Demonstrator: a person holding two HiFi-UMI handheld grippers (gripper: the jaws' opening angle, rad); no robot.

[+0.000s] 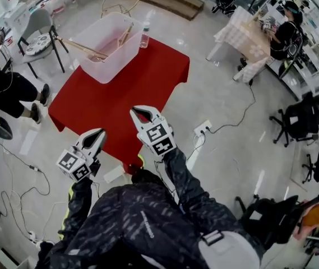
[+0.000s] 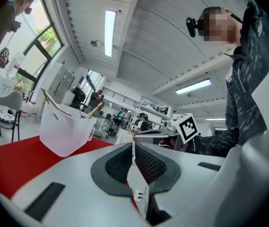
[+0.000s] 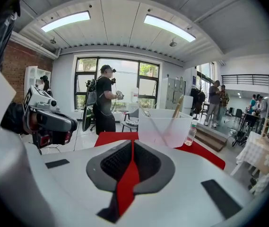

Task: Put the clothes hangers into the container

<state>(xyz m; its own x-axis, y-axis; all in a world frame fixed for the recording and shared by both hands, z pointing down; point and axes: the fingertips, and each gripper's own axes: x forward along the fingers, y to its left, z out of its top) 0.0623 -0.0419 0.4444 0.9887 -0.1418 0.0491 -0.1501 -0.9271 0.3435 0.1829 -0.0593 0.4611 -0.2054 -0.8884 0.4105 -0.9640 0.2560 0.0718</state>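
A translucent white container [image 1: 110, 46] stands at the far end of the red table [image 1: 148, 83], with wooden clothes hangers [image 1: 86, 49] sticking out of it. The left gripper view shows the container [image 2: 65, 131] ahead to the left, and the right gripper view shows it [image 3: 165, 126] straight ahead. Both grippers hover off the table's near edge, away from the container. My left gripper [image 1: 99, 134] [image 2: 134, 148] is shut, with nothing between its pads. My right gripper [image 1: 138, 112] [image 3: 132, 143] is shut too and holds nothing.
A plastic bottle [image 1: 144, 35] stands right of the container. A grey chair [image 1: 38, 29] and a seated person [image 1: 2, 86] are at the left. A power strip [image 1: 202, 129] and cables lie on the floor; a checkered table [image 1: 243, 38] and office chairs [image 1: 299, 119] are at the right.
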